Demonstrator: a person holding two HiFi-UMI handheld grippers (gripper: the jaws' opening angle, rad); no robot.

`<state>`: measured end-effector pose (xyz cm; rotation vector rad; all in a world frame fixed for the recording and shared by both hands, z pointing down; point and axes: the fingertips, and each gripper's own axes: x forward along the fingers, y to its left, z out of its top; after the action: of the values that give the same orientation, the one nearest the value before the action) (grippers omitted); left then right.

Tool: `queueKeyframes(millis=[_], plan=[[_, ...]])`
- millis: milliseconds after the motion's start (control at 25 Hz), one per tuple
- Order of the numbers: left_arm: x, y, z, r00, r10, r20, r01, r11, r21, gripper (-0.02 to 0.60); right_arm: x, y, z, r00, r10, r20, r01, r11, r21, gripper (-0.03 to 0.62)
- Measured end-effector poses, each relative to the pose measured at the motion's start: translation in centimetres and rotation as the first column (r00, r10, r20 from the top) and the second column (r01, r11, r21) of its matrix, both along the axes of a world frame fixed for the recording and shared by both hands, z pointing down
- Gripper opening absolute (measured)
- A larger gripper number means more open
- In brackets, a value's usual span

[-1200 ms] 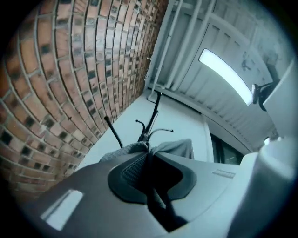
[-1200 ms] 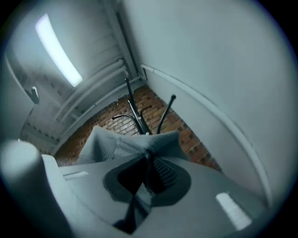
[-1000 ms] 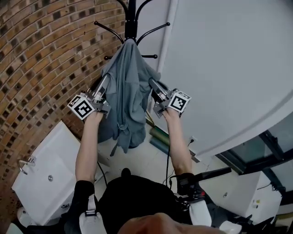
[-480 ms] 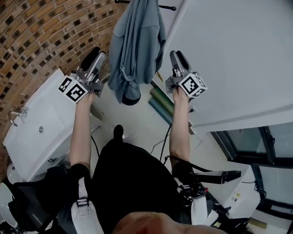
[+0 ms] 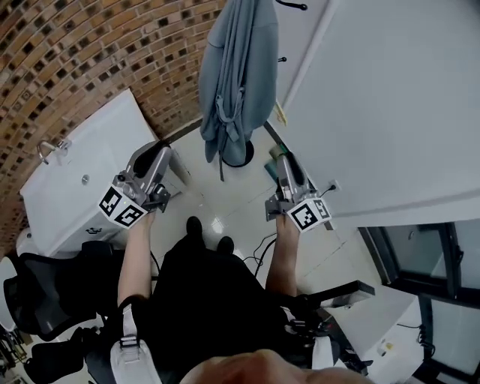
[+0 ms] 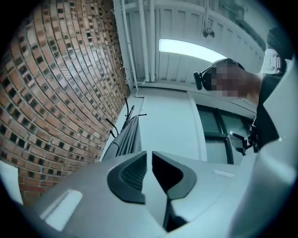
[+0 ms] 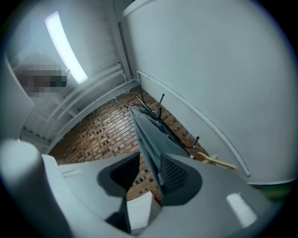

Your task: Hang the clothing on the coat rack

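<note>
Grey clothing (image 5: 236, 82) hung on coat rack (image 5: 292, 6), my left tongs (image 5: 155, 150) barely parted, right tongs (image 5: 286, 160) wider, both empty, just closing.

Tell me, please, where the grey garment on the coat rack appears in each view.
Head view: the grey garment hangs at top centre.
Left gripper view: the grey garment is left of centre, low against the pale wall.
Right gripper view: the grey garment runs down the centre.
Shared landmark: the brick wall beside it.
</note>
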<state>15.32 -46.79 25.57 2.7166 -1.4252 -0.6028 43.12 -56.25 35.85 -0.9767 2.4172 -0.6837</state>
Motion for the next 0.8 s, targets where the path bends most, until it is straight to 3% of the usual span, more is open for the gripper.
queueKeyframes(millis=[40,200,360,440,560,680,800], plan=[[0.2,0.9,-0.6,1.000,0.013,-0.003,-0.013,1.000,0.006,0.013,-0.7,1.6,-0.6,0.999,-0.038,0.001,0.038,0.999,0.015,0.133],[1.9,4.6,-2.9,0.996,0.084,0.019,-0.085,0.995,0.060,0.012,-4.4,7.3,-2.6,0.987,-0.147,-0.067,0.152,0.986,0.072,0.124],[1.8,9.4,-5.4,0.972,0.230,-0.046,-0.221,0.965,0.140,0.002,-8.8,12.6,-3.9,0.964,-0.180,-0.198,0.204,0.973,0.108,0.071],[0.6,12.2,-5.8,0.965,0.258,-0.051,-0.248,0.956,0.160,0.002,-10.7,15.9,-4.6,0.956,-0.174,-0.235,0.206,0.971,0.120,0.012],[-2.6,16.2,-5.2,0.958,0.277,-0.071,-0.262,0.951,0.164,0.002,-13.8,20.9,-4.9,0.949,-0.138,-0.285,0.177,0.977,0.117,0.000],[-6.6,20.3,-4.0,0.936,0.314,-0.160,-0.286,0.942,0.177,0.002,-17.3,26.8,-4.6,0.939,-0.121,-0.322,0.158,0.983,0.093,0.000],[-9.0,23.0,-2.0,0.896,0.358,-0.263,-0.311,0.928,0.203,0.002,-19.3,31.3,-3.7,0.919,-0.105,-0.380,0.143,0.987,0.073,0.000]])
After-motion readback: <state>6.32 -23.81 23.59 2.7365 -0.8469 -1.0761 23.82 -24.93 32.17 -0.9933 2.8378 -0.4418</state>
